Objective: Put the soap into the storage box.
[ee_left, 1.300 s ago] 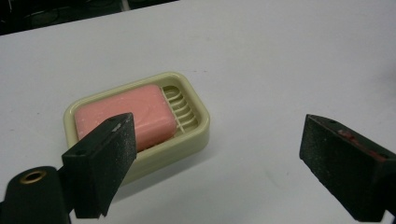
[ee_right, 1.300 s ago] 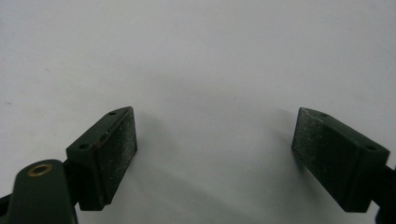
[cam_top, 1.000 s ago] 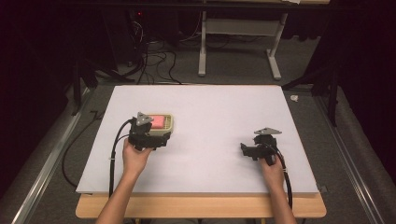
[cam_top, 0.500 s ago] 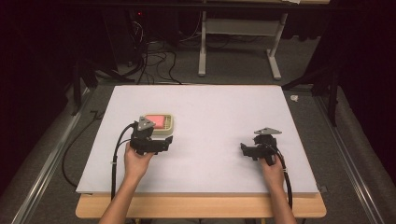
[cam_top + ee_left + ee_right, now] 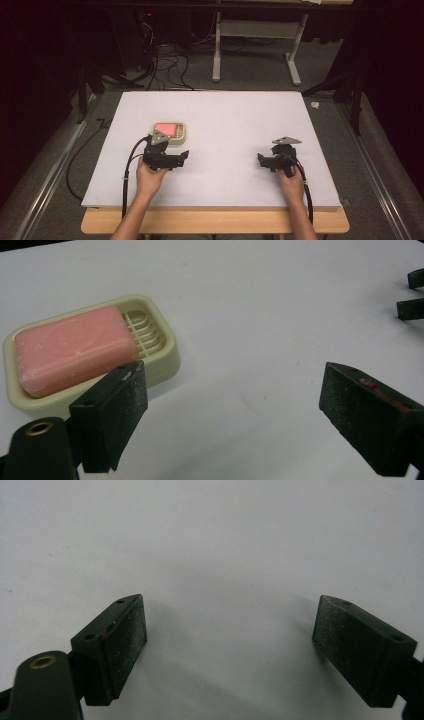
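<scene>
Broad white board (image 5: 220, 125) on a wooden table (image 5: 215, 221), dark cables (image 5: 160, 65) on the floor beyond. On the board's left part, cream soap dish (image 5: 171, 133) holding a pink soap bar (image 5: 166, 130), just beyond the left gripper (image 5: 183, 156), jaws spread, nothing between. Well apart, right gripper (image 5: 261, 159), spread over bare board. Closer in the left gripper view: dish ribs (image 5: 144, 330) beside the bar (image 5: 72, 350)

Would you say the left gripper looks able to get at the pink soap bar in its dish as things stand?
Probably yes. The left gripper has its jaws wide open and empty, and the soap bar lies exposed in the cream dish just beside one jaw, with nothing over it; the gripper would only need turning toward it.
</scene>
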`<action>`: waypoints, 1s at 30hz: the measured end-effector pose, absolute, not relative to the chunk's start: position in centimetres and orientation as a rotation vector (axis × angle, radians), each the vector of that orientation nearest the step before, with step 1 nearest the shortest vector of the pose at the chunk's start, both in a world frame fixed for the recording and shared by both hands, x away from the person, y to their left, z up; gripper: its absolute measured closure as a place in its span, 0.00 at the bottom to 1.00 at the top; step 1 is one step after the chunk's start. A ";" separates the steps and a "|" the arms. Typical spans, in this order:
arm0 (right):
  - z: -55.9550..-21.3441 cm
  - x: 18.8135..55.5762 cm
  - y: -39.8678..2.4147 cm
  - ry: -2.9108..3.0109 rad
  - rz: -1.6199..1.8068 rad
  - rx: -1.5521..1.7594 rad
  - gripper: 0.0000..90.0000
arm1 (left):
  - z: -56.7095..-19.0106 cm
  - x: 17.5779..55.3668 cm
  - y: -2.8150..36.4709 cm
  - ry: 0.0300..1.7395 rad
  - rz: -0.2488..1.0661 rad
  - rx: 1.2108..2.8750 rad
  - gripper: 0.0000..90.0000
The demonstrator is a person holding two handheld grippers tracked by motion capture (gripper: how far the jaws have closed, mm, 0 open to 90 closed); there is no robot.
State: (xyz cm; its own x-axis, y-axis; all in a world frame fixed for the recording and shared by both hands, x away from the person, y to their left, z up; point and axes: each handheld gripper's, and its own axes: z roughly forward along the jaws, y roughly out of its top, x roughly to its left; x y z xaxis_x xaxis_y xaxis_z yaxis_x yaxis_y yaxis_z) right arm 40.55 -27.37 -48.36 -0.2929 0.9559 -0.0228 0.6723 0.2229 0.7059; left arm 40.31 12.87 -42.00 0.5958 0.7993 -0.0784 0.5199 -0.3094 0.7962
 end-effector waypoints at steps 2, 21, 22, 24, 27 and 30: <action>-48.4 40.6 -27.4 2.045 0.825 1.498 0.16 | -42.1 40.2 12.6 1.040 0.423 1.993 0.14; -48.4 40.6 -27.4 2.045 0.825 1.497 0.16 | -43.5 40.0 10.5 0.988 0.372 2.053 0.16; -48.4 40.5 -27.4 2.045 0.825 1.497 0.16 | -43.5 40.0 10.4 0.987 0.371 2.053 0.16; -48.4 40.5 -27.4 2.045 0.825 1.497 0.16 | -43.7 39.9 10.2 0.984 0.368 2.056 0.16; -48.4 40.5 -27.4 2.045 0.825 1.497 0.16 | -44.0 39.9 10.0 0.981 0.362 2.065 0.16; -48.4 40.5 -27.4 2.045 0.825 1.497 0.16 | -44.4 40.0 9.7 0.977 0.348 2.078 0.17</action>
State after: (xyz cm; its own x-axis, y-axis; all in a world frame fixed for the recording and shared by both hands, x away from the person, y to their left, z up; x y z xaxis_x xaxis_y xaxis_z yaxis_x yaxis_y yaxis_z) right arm 40.55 -27.37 -48.36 -0.2928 0.9559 -0.0234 0.6721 0.2231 0.7061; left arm 39.98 9.73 -44.35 0.6645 0.7428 -0.0819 0.5242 -0.3851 0.7595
